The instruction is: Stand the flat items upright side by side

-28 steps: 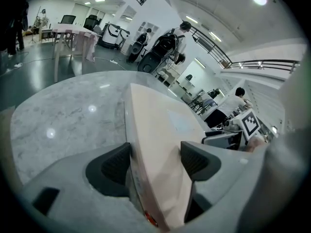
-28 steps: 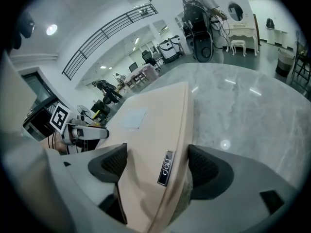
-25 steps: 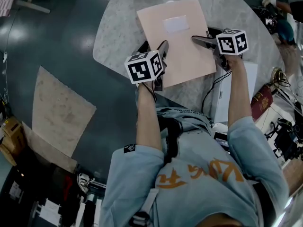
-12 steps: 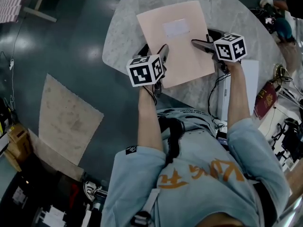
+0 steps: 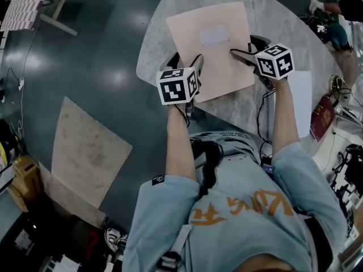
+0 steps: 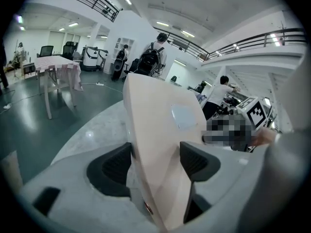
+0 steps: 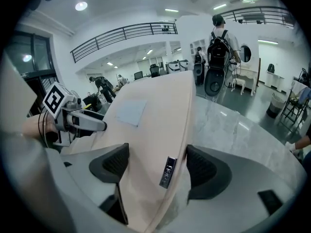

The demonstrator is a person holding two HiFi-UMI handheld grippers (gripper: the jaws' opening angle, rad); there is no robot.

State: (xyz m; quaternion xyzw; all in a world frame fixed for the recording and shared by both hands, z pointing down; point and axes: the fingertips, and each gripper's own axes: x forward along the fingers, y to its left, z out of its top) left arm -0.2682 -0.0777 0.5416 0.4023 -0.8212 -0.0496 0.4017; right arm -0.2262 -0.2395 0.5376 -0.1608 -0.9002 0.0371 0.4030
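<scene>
I have the pink folder (image 5: pixel 211 50) caught from both sides. My left gripper (image 5: pixel 185 64) has its fingers (image 6: pixel 197 161) clamped across the folder's left long edge, close to the end nearest me. My right gripper (image 5: pixel 249 46) has its fingers (image 7: pixel 112 164) clamped across the right long edge, a little further along. The grip is a wide one, since the folder fills the gap between each pair of pads.

The folder hangs over the round marble tabletop (image 5: pixel 283 16), apparently clear of it. Its broad face is turned up toward my head, and its pale label patch (image 5: pixel 214 35) sits in the far half.

Its long axis runs straight away from me, out past both sets of fingers, so nearly all of it lies ahead of my grip. I judge that standing it up means swinging that far end up over the near short edge, both hands turning together so the folder does not twist.

A white flat item (image 5: pixel 299 95) lies on the tabletop just beside my right forearm, so my right hand is the nearer one for that.
</scene>
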